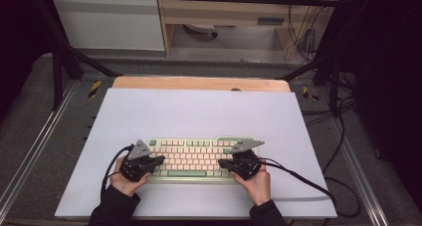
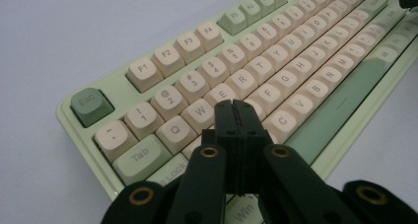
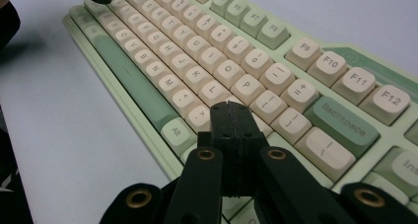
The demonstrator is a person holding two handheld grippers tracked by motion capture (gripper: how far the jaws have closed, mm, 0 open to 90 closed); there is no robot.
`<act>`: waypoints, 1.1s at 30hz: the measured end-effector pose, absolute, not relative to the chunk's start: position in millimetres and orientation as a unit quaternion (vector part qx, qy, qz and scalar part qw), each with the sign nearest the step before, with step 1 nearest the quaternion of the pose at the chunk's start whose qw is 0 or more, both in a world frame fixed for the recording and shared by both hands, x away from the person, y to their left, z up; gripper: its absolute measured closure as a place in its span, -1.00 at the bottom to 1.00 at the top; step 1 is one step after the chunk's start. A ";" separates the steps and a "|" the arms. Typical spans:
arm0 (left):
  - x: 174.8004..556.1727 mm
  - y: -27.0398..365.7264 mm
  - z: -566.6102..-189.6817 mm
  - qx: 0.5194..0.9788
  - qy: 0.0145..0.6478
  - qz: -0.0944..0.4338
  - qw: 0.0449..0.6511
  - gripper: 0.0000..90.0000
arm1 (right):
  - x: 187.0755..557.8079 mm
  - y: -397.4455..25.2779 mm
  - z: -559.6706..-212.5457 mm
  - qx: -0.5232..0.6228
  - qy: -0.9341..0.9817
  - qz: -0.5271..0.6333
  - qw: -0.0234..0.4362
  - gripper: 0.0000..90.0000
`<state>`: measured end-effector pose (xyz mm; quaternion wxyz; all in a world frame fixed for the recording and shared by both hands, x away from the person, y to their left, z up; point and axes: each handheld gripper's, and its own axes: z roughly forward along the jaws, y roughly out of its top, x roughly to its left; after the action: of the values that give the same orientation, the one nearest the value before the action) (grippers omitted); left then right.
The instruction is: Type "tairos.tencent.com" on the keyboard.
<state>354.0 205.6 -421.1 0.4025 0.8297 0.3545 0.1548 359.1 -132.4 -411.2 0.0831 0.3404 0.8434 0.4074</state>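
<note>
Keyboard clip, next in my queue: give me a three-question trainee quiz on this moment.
1. True or false: the left tool has its jaws pressed together.
2. Over which end of the keyboard does the right tool hover? A) the Esc end B) the Backspace end C) off the keyboard, over the white mat
3. Fill in: in the left gripper view, the dark green key at the keyboard's corner reads ____.

Key:
1. True; both tools are shut and hold nothing.
2. B
3. Esc
</note>
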 end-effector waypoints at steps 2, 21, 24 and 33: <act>355.5 202.8 -422.1 0.831 0.354 0.155 0.400 1.00 | 358.9 -135.0 -412.1 0.342 0.843 0.407 0.084 1.00; 361.5 196.4 -429.8 0.837 0.351 0.158 0.389 1.00 | 357.5 -136.9 -412.3 0.344 0.840 0.411 0.081 1.00; 362.0 196.6 -431.4 0.837 0.351 0.156 0.389 1.00 | 357.6 -136.5 -413.4 0.343 0.841 0.410 0.082 1.00; 357.1 200.4 -426.2 0.835 0.350 0.158 0.395 1.00 | 358.0 -136.5 -413.0 0.341 0.841 0.412 0.081 1.00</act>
<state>357.1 200.4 -426.2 0.3955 0.8345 0.3496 0.1579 358.0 -136.5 -413.0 0.0808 0.3415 0.8408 0.4122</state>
